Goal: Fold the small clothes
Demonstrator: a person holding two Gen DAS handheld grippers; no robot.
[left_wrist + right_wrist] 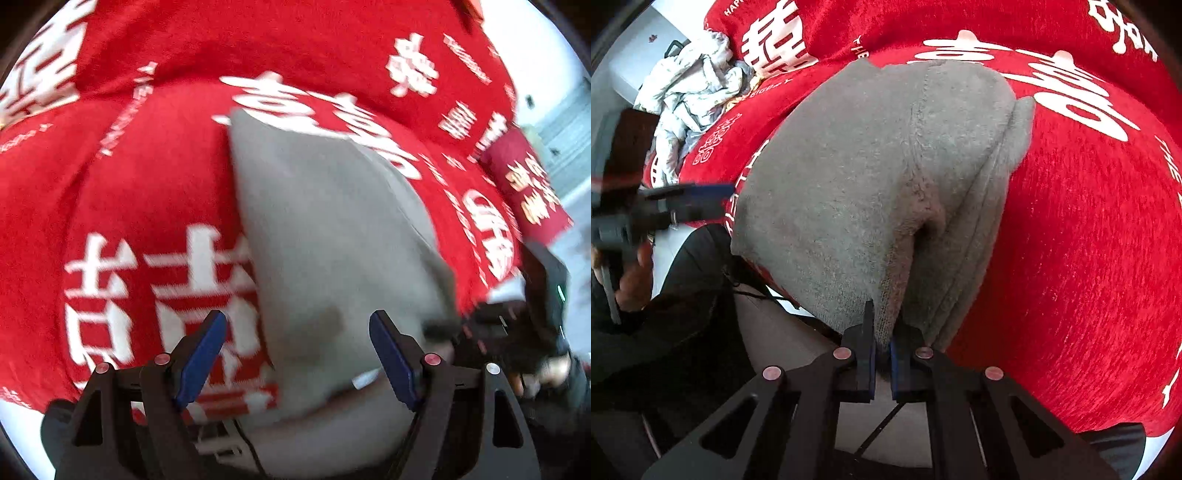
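The near edge of the grey garment [871, 177] is pinched by the right gripper [882, 354], at six o'clock, for folding, while the left gripper [297, 354] is held wide and empty.

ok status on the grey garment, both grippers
Right gripper shut on grey garment near edge. Left gripper open, nothing held. Garment partly folded on red blanket. Nothing in the way.

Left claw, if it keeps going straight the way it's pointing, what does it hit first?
Most likely the grey garment: it lies directly ahead of the open left claw, on the red blanket. The blurred picture leaves depth unclear.
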